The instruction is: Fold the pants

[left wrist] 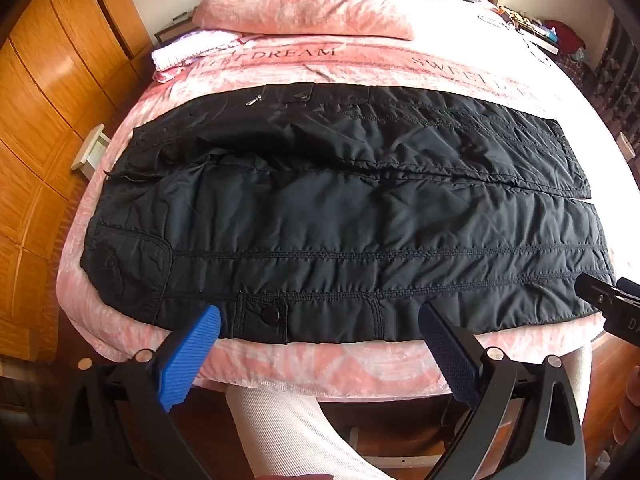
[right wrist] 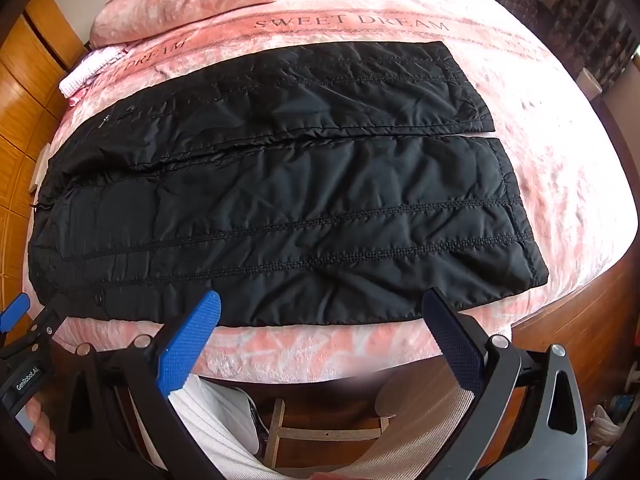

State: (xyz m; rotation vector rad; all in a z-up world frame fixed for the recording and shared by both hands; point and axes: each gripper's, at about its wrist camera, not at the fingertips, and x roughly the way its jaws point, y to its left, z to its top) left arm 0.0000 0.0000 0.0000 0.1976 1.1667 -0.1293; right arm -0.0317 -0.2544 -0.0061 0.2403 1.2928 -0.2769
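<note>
Black quilted pants [left wrist: 340,216] lie flat across the pink bed, waist to the left, leg hems to the right, both legs side by side. They also show in the right wrist view [right wrist: 300,200]. My left gripper [left wrist: 320,320] is open and empty, its tips at the pants' near edge by the snap pocket flap [left wrist: 266,314]. My right gripper [right wrist: 320,312] is open and empty at the near edge of the near leg, toward the hem. The right gripper also shows at the right edge of the left wrist view [left wrist: 608,300].
The pink bedspread [left wrist: 304,364] has pillows [left wrist: 304,12] at the far end and a folded white-pink cloth [left wrist: 188,50] at far left. Wooden cabinets [left wrist: 44,100] stand left. Cluttered shelving [right wrist: 592,20] stands at the far right. My legs and a stool [right wrist: 320,436] are below.
</note>
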